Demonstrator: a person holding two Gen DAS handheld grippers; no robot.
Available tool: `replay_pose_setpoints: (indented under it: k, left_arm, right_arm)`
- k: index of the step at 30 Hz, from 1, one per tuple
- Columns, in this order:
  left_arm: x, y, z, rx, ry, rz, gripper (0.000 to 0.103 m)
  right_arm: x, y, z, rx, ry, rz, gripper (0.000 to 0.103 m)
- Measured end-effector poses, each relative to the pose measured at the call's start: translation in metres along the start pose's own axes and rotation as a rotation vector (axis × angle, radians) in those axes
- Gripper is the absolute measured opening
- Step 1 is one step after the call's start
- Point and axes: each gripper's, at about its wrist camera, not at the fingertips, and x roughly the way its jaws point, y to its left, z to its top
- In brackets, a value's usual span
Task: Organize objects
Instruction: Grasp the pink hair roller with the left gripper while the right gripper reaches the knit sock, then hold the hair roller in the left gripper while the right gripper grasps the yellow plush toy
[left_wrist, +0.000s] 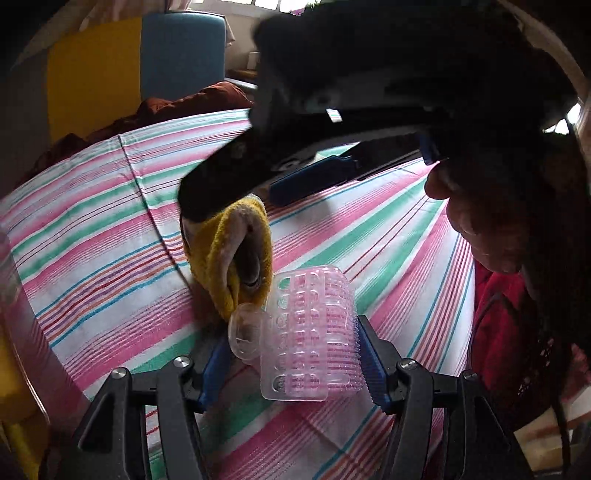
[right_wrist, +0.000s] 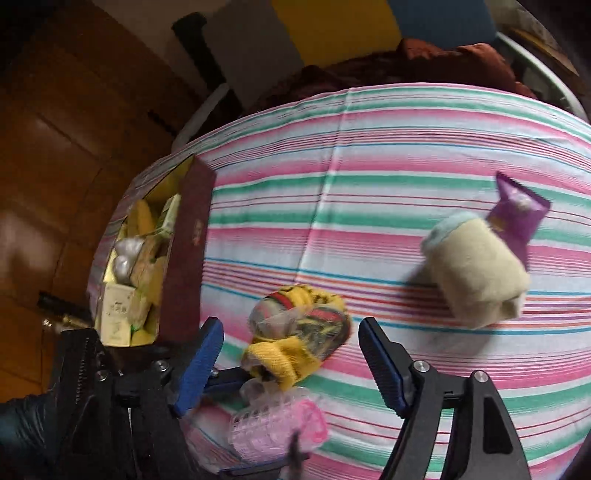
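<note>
Bedsheet: pink, green, white stripes with thin blue and red lines. Hair roller: translucent pink. Rolled sock: yellow with red and dark markings. Rolled cloth: beige. Packet: purple. Box: maroon.

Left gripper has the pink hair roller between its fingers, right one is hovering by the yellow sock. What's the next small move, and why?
Probably lift the left gripper a little. The pink hair roller sits between its fingers, apparently gripped, but touches the rolled yellow sock; rising first should free it before carrying it toward the open box. The right gripper is open, around the sock.
</note>
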Motion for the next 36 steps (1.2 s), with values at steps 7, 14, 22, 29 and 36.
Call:
replay_pose_setpoints:
  k: [7, 14, 22, 29, 36]
  left_arm:
    - [0.001, 0.0, -0.004, 0.01, -0.009, 0.003, 0.063]
    - [0.004, -0.004, -0.007, 0.029, -0.014, 0.029, 0.063]
    - [0.007, -0.012, -0.012, 0.07, -0.021, 0.092, 0.063]
    - [0.008, -0.015, -0.016, 0.087, -0.034, 0.12, 0.062]
    - [0.008, -0.015, -0.018, 0.094, -0.041, 0.133, 0.062]
  right_arm:
    - [0.022, 0.011, 0.0, -0.021, 0.063, -0.052, 0.08]
    - [0.034, 0.017, -0.002, -0.047, 0.078, -0.142, 0.057]
    - [0.037, 0.012, -0.003, -0.018, 0.083, -0.19, 0.051]
    - [0.022, 0.001, -0.001, 0.025, 0.011, -0.272, 0.039]
    - [0.021, -0.006, 0.001, 0.054, -0.003, -0.304, 0.038]
